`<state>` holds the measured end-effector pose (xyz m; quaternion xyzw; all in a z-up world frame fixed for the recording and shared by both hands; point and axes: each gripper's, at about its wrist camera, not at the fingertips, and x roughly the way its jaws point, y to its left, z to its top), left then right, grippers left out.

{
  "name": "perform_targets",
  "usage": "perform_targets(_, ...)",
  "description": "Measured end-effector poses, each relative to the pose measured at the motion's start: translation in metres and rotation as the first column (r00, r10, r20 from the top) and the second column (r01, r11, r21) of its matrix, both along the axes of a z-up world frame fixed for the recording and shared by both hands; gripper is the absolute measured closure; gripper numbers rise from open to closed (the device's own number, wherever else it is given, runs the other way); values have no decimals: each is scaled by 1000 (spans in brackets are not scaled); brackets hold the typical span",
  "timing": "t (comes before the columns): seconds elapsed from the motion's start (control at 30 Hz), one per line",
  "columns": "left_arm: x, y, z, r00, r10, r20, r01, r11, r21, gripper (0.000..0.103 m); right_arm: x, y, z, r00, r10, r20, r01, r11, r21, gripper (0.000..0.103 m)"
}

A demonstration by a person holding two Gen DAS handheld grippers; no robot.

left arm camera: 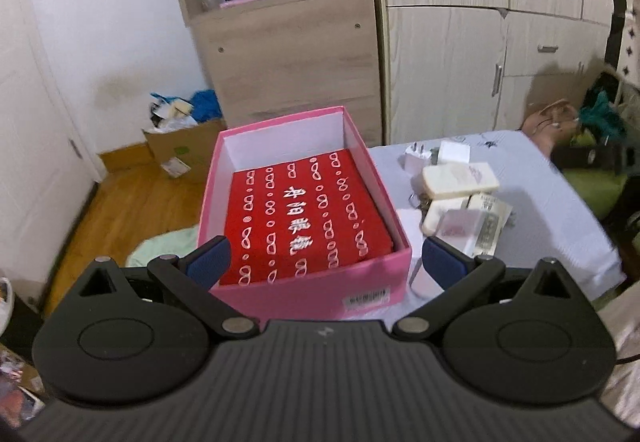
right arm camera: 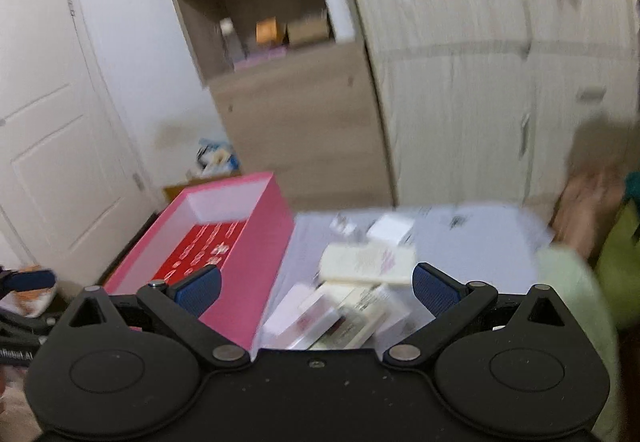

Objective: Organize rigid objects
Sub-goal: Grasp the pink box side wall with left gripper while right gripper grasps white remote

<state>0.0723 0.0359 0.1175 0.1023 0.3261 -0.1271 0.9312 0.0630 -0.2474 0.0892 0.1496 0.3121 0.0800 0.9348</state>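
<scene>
Here, both grippers (left arm camera: 326, 258) (right arm camera: 316, 288) wide apart, empty, pink box (left arm camera: 280, 298) w/ red case (left arm camera: 304, 218).

Left gripper (left arm camera: 326, 260) spread wide, empty, above near wall of pink box (left arm camera: 312, 296). Red patterned case (left arm camera: 304, 218) flat inside. Cream and white small items (left arm camera: 460, 198) heaped just right, on pale cloth (left arm camera: 552, 210).

White Chinese characters, upside down, on the red case (left arm camera: 308, 226); the pink box (left arm camera: 304, 298) barcode label is illegible.
</scene>
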Motion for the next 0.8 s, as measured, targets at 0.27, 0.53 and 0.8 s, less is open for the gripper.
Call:
perform_targets(0.27, 80, 22, -7, 994, 16, -111, -22, 998, -52, 1, 55, 12, -34, 961, 119, -251, -105, 992, 70, 3)
perform_targets(0.53, 147, 51, -44, 992, 34, -121, -25, 997, 80, 2, 112, 33, -80, 858, 185, -479, -140, 982, 129, 16)
perform_targets(0.8, 180, 94, -91, 963, 119, -243, -110, 993, 49, 4, 122, 44, -100, 861, 179, -476, -133, 983, 129, 17)
